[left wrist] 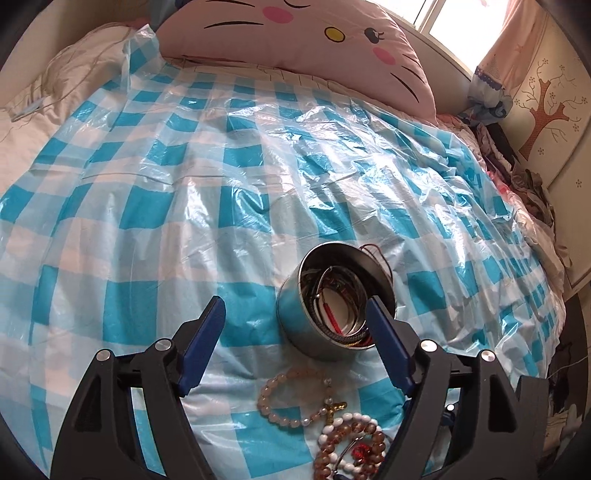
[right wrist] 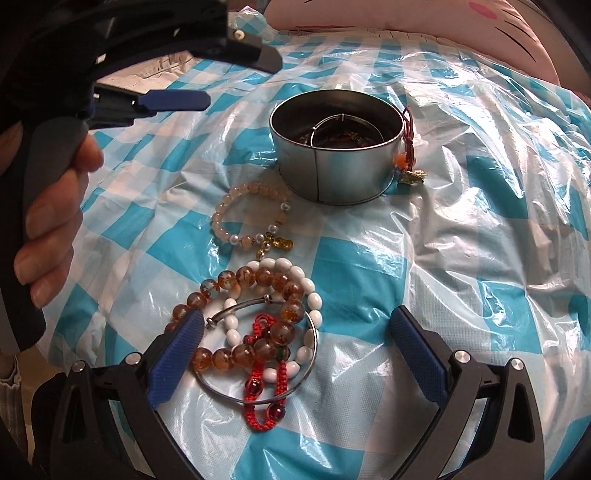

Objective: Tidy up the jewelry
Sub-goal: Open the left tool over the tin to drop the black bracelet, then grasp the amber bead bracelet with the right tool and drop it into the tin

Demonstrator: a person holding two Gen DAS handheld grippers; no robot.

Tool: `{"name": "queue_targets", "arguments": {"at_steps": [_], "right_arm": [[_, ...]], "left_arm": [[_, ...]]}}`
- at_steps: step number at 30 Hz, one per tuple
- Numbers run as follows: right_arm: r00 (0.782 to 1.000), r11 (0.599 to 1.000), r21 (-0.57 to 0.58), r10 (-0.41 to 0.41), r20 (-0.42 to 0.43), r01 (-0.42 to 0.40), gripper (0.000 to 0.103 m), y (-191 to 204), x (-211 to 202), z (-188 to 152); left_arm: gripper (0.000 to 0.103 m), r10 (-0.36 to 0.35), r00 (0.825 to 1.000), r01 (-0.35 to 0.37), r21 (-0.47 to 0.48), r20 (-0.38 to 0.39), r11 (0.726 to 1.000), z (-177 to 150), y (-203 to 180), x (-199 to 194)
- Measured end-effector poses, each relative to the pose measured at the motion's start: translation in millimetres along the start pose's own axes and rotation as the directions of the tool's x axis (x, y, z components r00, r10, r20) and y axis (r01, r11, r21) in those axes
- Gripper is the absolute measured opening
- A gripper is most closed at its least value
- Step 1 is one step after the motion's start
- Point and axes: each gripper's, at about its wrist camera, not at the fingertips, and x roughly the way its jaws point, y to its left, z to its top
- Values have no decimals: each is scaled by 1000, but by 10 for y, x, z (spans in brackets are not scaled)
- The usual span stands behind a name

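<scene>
Jewelry lies in two places on the blue-and-white checked plastic sheet (left wrist: 155,192) spread over the bed: some is inside the round metal tin (right wrist: 334,147), and the rest sits loose on the sheet nearer to us. From the right wrist view we see what the left view mostly cuts off: a pile made of an amber bead bracelet (right wrist: 258,314), a white bead bracelet (right wrist: 308,291), a thin silver bangle (right wrist: 280,391) and a red cord bracelet (right wrist: 258,387), with a pale pink bead bracelet (right wrist: 240,218) lying just beyond it, near the tin's base. A red cord with gold charms (right wrist: 408,147) hangs over the tin's right rim. From the left wrist view we look down into the tin (left wrist: 332,295) and make out bangles and cords packed inside. Our right gripper (right wrist: 299,354) is spread wide and empty, its left finger (right wrist: 177,354) touching or overlapping the amber beads. Our left gripper (left wrist: 295,332) is also wide apart and holds nothing; its right finger (left wrist: 388,339) partly blocks the tin's opening. A pink cat-face pillow (left wrist: 295,33) rests at the far end of the bed.
</scene>
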Motion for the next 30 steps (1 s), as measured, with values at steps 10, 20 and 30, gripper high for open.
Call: {"name": "queue_targets", "arguments": {"at_steps": [10, 20, 30], "right_arm": [[996, 995, -24, 93, -1, -93, 97, 62, -42, -5], [988, 987, 26, 156, 13, -157, 19, -78, -82, -33], [957, 967, 103, 208, 200, -232, 14, -259, -516, 41]], "left_arm": [[75, -22, 999, 20, -57, -29, 998, -326, 274, -34], [75, 2, 999, 0, 34, -53, 999, -452, 180, -23], [75, 50, 997, -43, 94, -66, 995, -539, 154, 38]]}}
